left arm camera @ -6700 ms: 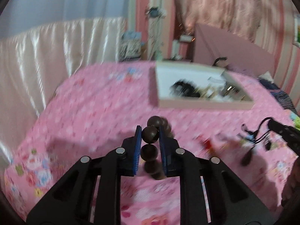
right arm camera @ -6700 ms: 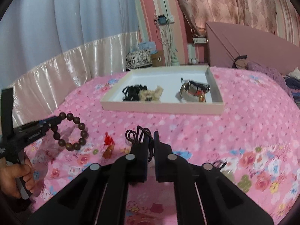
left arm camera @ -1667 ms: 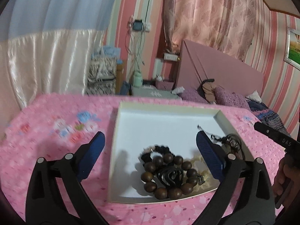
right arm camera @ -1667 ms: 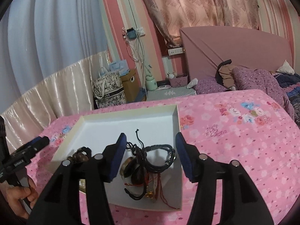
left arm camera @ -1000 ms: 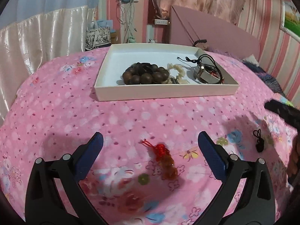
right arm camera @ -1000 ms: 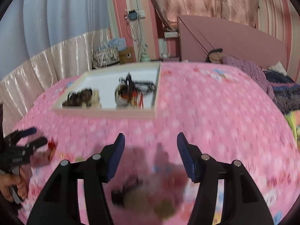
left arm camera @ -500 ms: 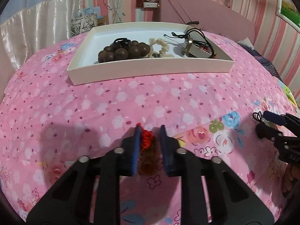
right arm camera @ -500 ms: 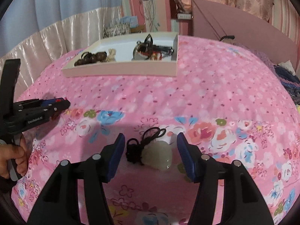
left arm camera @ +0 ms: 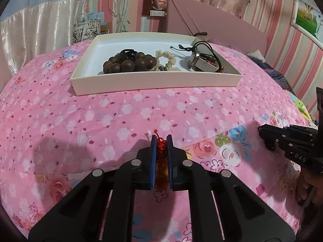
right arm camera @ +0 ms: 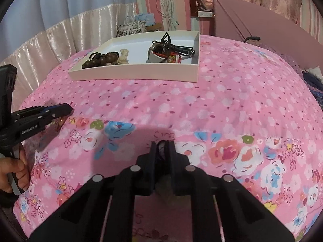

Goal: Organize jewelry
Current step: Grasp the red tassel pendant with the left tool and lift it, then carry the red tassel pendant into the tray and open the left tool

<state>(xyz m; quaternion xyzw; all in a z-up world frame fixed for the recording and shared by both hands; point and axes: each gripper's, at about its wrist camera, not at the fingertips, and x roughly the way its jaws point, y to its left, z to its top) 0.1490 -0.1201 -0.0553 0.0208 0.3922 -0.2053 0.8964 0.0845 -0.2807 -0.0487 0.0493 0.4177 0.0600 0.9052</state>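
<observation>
My left gripper (left arm camera: 161, 138) is shut on a charm with a red knot (left arm camera: 160, 143) and an amber bead, low over the pink bedspread. In the right wrist view it shows at the left edge (right arm camera: 67, 107). The jaws of my right gripper (right arm camera: 162, 143) are closing, with the black cord (right arm camera: 161, 148) of a pale pendant pinched between the pads. The pendant itself is mostly hidden under the fingers. Farther back lies a white tray (left arm camera: 153, 80) holding a dark wooden bead bracelet (left arm camera: 129, 63), a pale bead bracelet (left arm camera: 167, 57) and a watch tangled in black cords (left arm camera: 201, 62).
The floral bedspread (right arm camera: 232, 104) bulges and falls away toward the edges. A pink headboard (left arm camera: 212, 20), a satin curtain (left arm camera: 40, 30) and a patterned bag (left arm camera: 86, 29) stand behind the tray. A person's hand (right arm camera: 12, 171) holds the left gripper's handle.
The right jaws, open around the pale pendant half a second ago, have closed onto its black cord. The left gripper, wide open one second ago, stays clamped on the red charm.
</observation>
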